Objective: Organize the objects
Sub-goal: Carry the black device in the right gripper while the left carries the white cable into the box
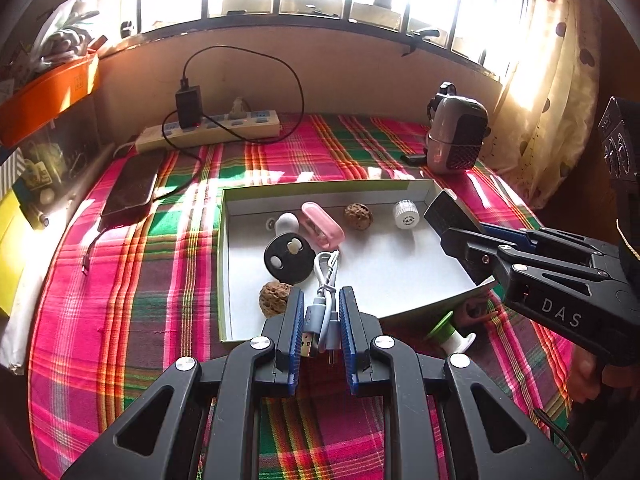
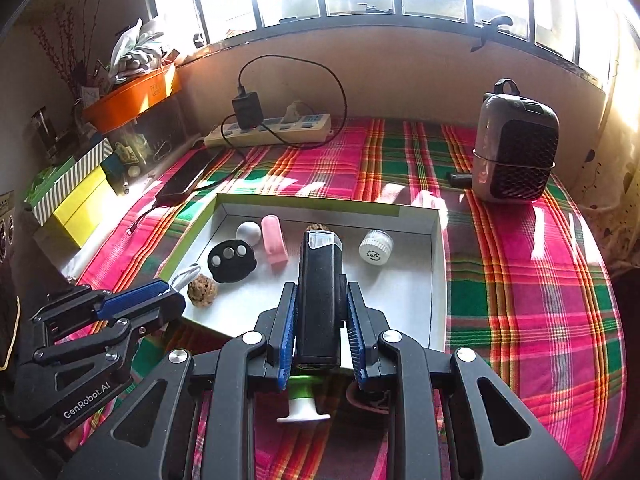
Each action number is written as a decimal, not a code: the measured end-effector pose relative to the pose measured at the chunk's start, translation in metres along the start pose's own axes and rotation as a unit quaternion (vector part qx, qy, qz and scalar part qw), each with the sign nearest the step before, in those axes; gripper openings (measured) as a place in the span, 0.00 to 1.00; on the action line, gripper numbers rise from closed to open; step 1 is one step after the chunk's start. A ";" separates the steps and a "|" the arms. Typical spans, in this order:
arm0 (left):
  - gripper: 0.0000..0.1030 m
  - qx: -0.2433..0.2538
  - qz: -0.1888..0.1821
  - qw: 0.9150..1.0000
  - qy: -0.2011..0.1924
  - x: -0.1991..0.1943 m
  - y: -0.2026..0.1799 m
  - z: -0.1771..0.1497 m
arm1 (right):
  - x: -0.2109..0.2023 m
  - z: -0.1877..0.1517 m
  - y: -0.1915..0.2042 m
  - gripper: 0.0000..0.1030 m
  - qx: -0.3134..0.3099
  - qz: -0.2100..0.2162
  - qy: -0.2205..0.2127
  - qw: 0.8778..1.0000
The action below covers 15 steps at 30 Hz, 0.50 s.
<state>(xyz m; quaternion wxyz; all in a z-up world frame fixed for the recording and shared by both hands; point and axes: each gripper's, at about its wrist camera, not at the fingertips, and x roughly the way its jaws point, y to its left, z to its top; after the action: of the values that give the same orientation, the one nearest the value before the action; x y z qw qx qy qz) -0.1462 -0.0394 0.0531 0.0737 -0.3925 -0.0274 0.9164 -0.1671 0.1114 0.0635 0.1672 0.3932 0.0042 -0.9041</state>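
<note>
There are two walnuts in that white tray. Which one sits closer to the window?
The walnut by the tray's far wall, between the pink case and the small white jar. The other walnut lies at the near end, beside the left gripper.

Both wrist cams look fwd and steeply down along own fingers, close over white tray on plaid cloth, facing window. Left cam sits left, right cam right; both share tray, each seeing other gripper.
</note>
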 end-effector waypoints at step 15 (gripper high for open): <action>0.15 -0.003 0.004 1.000 0.015 0.026 -0.001 0.009 | 0.032 0.022 -0.014 0.24 0.008 0.000 0.021 1.000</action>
<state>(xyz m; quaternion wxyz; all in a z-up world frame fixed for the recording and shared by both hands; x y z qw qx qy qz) -0.1699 -0.0345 0.0408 0.0690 -0.4066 -0.0274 0.9106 -0.2072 0.1120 0.0546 0.1644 0.4137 0.0007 -0.8954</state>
